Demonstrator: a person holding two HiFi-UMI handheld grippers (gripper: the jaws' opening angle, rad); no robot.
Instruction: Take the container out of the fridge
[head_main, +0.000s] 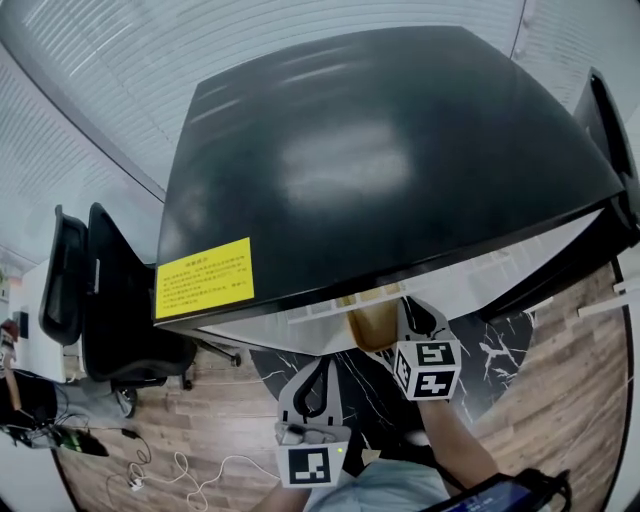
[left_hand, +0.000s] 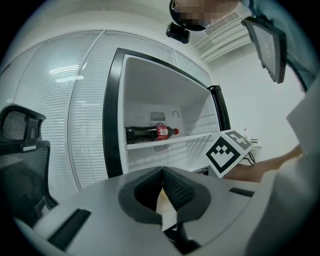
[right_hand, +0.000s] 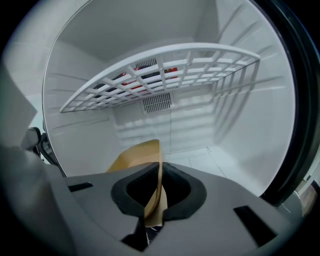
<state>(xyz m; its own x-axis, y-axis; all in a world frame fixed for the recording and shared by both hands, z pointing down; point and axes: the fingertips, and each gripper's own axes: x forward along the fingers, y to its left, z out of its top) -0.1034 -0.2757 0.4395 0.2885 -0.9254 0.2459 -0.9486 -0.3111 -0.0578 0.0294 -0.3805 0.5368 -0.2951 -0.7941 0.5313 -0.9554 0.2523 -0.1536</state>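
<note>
i see the fridge (head_main: 380, 160) top as glossy black, smooth enough to mirror the ceiling light, with a matt yellow paper sticker (head_main: 205, 278) at its front left corner. inside, its walls are smooth white plastic with a soft sheen, and the shelf (right_hand: 165, 65) is a white coated grid. the container (right_hand: 137, 156) looks like matt brown kraft paper, thin-walled. the left gripper (left_hand: 163, 172) has a matt grey plastic body and black pads (left_hand: 179, 186) with a fine ribbed, rubbery texture. the bottle (left_hand: 150, 133) is glossy dark plastic with a shiny red label. the floor (head_main: 570, 380) is wood-grain plank, beside a black marble-look patch (head_main: 495, 350) with white veins. the chair (left_hand: 20, 125) back is black mesh.
</note>
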